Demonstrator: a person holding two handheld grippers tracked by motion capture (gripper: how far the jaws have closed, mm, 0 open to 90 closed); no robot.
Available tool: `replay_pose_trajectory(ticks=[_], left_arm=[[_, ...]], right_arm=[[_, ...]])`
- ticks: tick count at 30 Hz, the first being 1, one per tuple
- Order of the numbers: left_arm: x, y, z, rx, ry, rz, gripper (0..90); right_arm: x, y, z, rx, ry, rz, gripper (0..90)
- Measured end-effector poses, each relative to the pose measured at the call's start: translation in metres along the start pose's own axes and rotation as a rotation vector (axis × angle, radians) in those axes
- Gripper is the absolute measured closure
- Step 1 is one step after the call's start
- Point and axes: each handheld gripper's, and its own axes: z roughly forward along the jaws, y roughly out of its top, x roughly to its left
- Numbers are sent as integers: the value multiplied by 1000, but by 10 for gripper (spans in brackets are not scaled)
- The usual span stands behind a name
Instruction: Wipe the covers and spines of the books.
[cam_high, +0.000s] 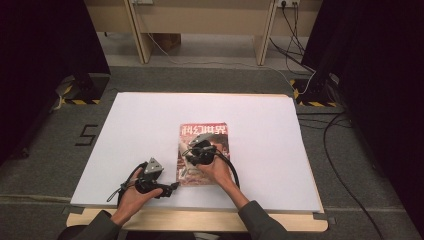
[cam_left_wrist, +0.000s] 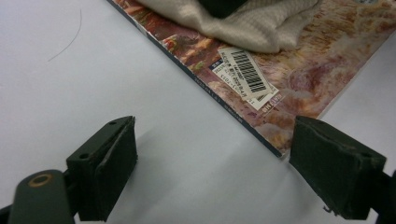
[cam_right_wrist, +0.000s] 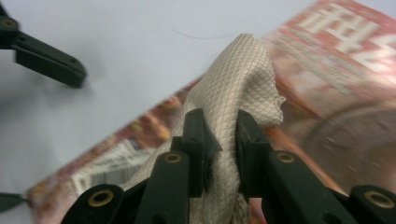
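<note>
On the magazine (cam_high: 203, 154) near the white table's (cam_high: 140, 120) front edge, my right gripper (cam_right_wrist: 220, 140) is clamped on the beige cloth (cam_right_wrist: 238, 84), wiping seemingly underway with cover left, while my left gripper (cam_left_wrist: 210, 163) waits, jaws apart, at the corner.

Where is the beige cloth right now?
The beige cloth is pinched in the right gripper, bunched above the magazine near its barcode corner; the open left gripper waits beside that corner.
</note>
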Motion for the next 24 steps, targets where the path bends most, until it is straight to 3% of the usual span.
replay_pose_trajectory(ticks=[4, 10, 12, 16, 19, 22, 24], left_arm=[[5, 2, -5, -16, -10, -12, 150], [20, 1, -15, -35, -5, -37, 149], [23, 1, -16, -36, 5, -43, 149], [26, 0, -16, -29, 16, -46, 149], [28, 0, -17, -31, 22, -49, 149], [30, 0, -17, -38, 26, -56, 149], [31, 0, -17, -35, 32, -58, 149]], right_arm=[[-3, -2, -2, 0, -12, 8, 768], [23, 3, 4, 16, 43, -34, 768], [28, 4, 5, 10, 54, -64, 768], [33, 3, 5, 17, 65, -64, 767], [30, 0, 2, 16, 67, -57, 763], [22, -3, -4, 21, 25, -73, 764], [13, -8, -10, 24, 0, -54, 763]])
